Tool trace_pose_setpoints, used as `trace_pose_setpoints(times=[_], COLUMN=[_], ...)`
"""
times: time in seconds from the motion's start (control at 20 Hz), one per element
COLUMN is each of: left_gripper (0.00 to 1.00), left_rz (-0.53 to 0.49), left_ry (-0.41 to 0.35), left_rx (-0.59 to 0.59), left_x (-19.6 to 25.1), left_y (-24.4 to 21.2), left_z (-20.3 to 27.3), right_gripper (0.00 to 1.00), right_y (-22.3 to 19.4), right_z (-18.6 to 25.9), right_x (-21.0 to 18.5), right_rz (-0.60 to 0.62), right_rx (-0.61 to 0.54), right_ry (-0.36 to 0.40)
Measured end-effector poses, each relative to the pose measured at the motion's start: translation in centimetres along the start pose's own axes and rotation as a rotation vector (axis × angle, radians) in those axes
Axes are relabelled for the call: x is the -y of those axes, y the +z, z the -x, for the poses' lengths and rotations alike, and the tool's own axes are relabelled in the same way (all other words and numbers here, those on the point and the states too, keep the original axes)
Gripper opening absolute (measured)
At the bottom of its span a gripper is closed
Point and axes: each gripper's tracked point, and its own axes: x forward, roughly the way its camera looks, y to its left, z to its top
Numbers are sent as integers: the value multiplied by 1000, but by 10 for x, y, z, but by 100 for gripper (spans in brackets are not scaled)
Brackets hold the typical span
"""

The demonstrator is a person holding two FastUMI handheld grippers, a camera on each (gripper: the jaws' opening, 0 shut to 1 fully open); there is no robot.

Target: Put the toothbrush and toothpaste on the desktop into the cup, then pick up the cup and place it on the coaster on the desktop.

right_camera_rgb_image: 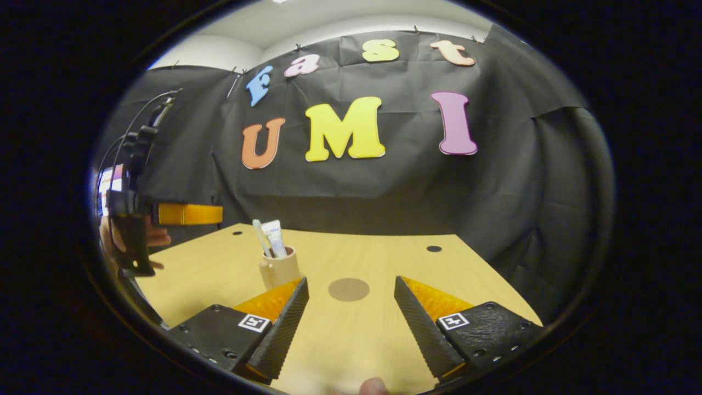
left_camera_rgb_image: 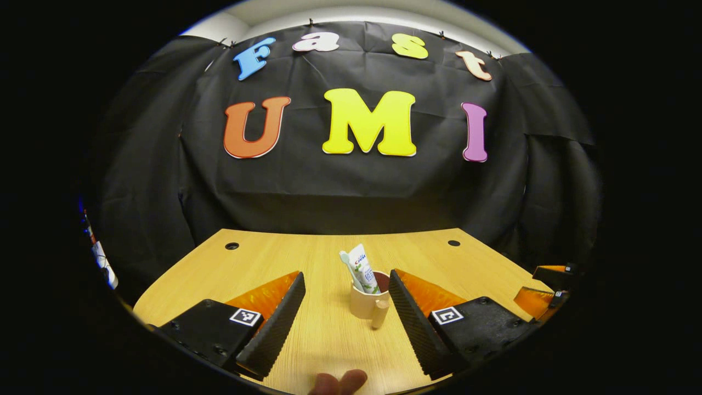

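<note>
A beige cup (left_camera_rgb_image: 366,303) stands upright on the wooden desktop (left_camera_rgb_image: 323,334), its handle turned toward the left gripper view's camera. A toothpaste tube (left_camera_rgb_image: 362,267) and a toothbrush (left_camera_rgb_image: 346,263) stick up out of it. My left gripper (left_camera_rgb_image: 346,274) is open, and the cup stands just ahead of its fingertips, nearer the right-hand finger, untouched. In the right gripper view the cup (right_camera_rgb_image: 279,270) is left of a round brown coaster (right_camera_rgb_image: 349,289), apart from it. My right gripper (right_camera_rgb_image: 351,281) is open and empty, with the coaster straight ahead of it.
The left gripper (right_camera_rgb_image: 184,214) and the hand (right_camera_rgb_image: 156,238) holding it hover at the table's left side. The right gripper (left_camera_rgb_image: 548,285) appears at the far right. Two cable holes (left_camera_rgb_image: 232,246) (left_camera_rgb_image: 453,242) sit near the back edge, before the black cloth wall.
</note>
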Motion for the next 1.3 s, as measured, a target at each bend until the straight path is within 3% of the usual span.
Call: trace_pose_setpoints(times=[0.35, 0.5, 0.65, 0.9, 1.1, 1.3], left_gripper=[98, 98, 98, 98, 98, 97], left_rz=[-47, -69, -22, 37, -2, 22], left_ry=[-120, -124, -121, -123, -59, -54], left_rx=[-432, -657, -840, -1005, -1059, -1115], left_x=[32, 35, 31, 26, 19, 27], left_y=[-36, -66, -88, -110, -122, -127], left_z=[-47, -59, -65, -73, -92, -95], right_gripper=[96, 96, 96, 95, 95, 95], right_y=[-43, -35, -24, -18, -26, -40], right_z=[38, 51, 61, 68, 66, 59], right_x=[11, 16, 20, 27, 33, 41], right_rz=[38, 30, 45, 38, 10, -35], right_rx=[-68, -20, 35, 85, 75, 37], right_ry=[76, 77, 63, 48, 45, 38])
